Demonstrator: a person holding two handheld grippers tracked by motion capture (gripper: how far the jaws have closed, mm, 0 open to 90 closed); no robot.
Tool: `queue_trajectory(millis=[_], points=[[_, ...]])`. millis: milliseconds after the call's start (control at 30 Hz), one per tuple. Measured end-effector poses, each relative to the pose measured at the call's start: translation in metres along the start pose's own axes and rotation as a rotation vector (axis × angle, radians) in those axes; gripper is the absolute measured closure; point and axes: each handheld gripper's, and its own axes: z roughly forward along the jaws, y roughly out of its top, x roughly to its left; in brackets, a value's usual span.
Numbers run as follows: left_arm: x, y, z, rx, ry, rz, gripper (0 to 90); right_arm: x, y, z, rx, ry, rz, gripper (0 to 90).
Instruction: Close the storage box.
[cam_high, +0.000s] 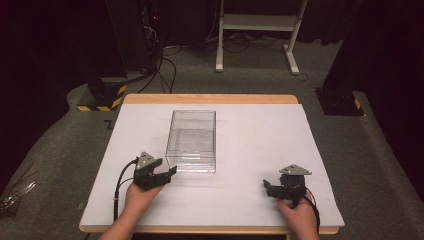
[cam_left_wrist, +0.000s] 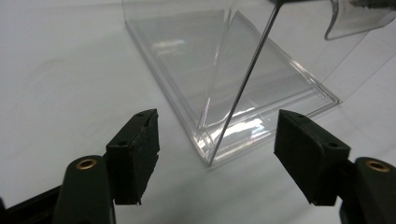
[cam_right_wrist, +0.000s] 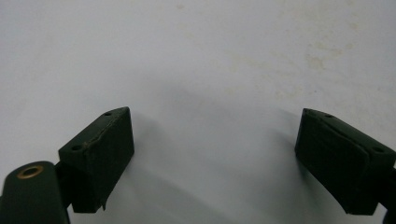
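Observation:
A clear plastic box (cam_high: 192, 140) stands open-topped on the white table top (cam_high: 260, 145), a little left of centre. My left gripper (cam_high: 169, 173) sits just off the box's near left corner, pointing at it. In the left gripper view that corner of the box (cam_left_wrist: 187, 60) rises ahead of the gap between the jaws, and the pads (cam_left_wrist: 135, 149) touch nothing; the left gripper (cam_left_wrist: 217, 128) is open. My right gripper (cam_high: 267, 187) rests near the front right of the table, apart from the box. The right gripper (cam_right_wrist: 215, 128) stands open over bare white surface.
The table has a wooden edge (cam_high: 210, 98) at the back. Beyond it on the grey carpet stand a white frame (cam_high: 257, 30) and a dark stand with a yellow-black striped base (cam_high: 102, 97). Cables (cam_high: 167, 70) run across the floor.

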Motion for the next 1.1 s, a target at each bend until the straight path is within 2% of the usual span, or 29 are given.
queue_trajectory(millis=[233,267,433,567,633,733,900,1000,1100], points=[[0.009,-0.012,-0.015,0.022,-0.008,0.017,30.7,0.000,0.000,0.000,0.000,0.000,0.000,11.9],[0.012,-0.016,-0.021,0.032,-0.004,0.022,30.7,0.000,0.000,0.000,0.000,-0.001,0.000,11.9],[0.021,-0.025,-0.032,0.054,0.020,0.047,30.2,0.000,0.000,0.000,0.000,-0.001,0.000,11.9],[0.032,-0.037,-0.042,0.099,0.065,0.095,29.0,0.000,0.000,0.000,-0.001,-0.001,-0.001,11.9],[0.037,-0.040,-0.044,0.124,0.091,0.114,28.2,0.000,0.000,0.000,-0.001,-0.002,-0.002,12.0],[0.041,-0.042,-0.046,0.158,0.110,0.119,26.6,0.000,0.000,0.000,-0.001,-0.002,-0.002,12.0],[0.045,-0.043,-0.045,0.172,0.121,0.128,25.3,0.000,0.000,0.000,-0.001,-0.001,0.000,12.0],[0.049,-0.046,-0.044,0.158,0.102,0.109,21.5,0.000,0.000,0.000,-0.002,-0.002,0.000,12.0],[0.049,-0.046,-0.043,0.156,0.107,0.115,20.0,0.000,0.000,0.000,-0.003,-0.001,0.000,12.0]])
